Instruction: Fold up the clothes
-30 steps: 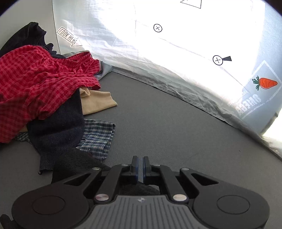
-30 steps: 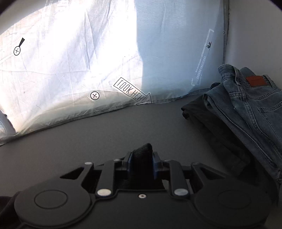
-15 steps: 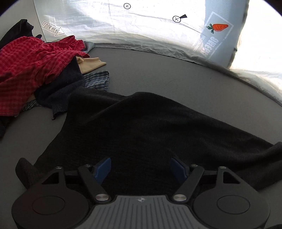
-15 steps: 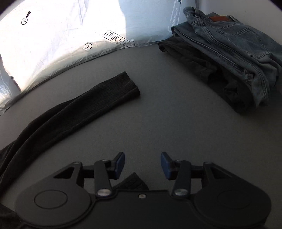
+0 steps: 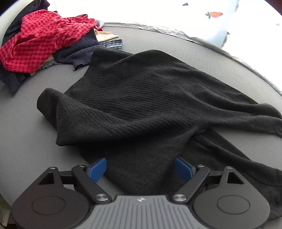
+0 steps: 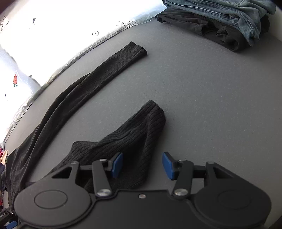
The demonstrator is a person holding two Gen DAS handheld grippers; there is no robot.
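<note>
- My left gripper [image 5: 141, 169] was released, jaws spread wide, holding nothing; it hovered over the near edge of the black ribbed sweater [image 5: 149, 98].
- My right gripper [image 6: 142, 165] was likewise released and empty, above a bunched sleeve cuff [image 6: 151, 119].
- The sweater lay rumpled on the grey table [image 6: 202, 91], body ahead of the left jaws, a fold humped toward their left.
- The other sleeve [image 6: 98, 74] ran long and straight, away and to the right from the body; right gripper was nearer to it.
- My guess: flattening comes next, before any fold.
- Farther out: unfolded pile topped by a red checked garment [image 5: 40, 40] on the left, folded jeans [image 6: 238, 15] stacked on the right.
</note>
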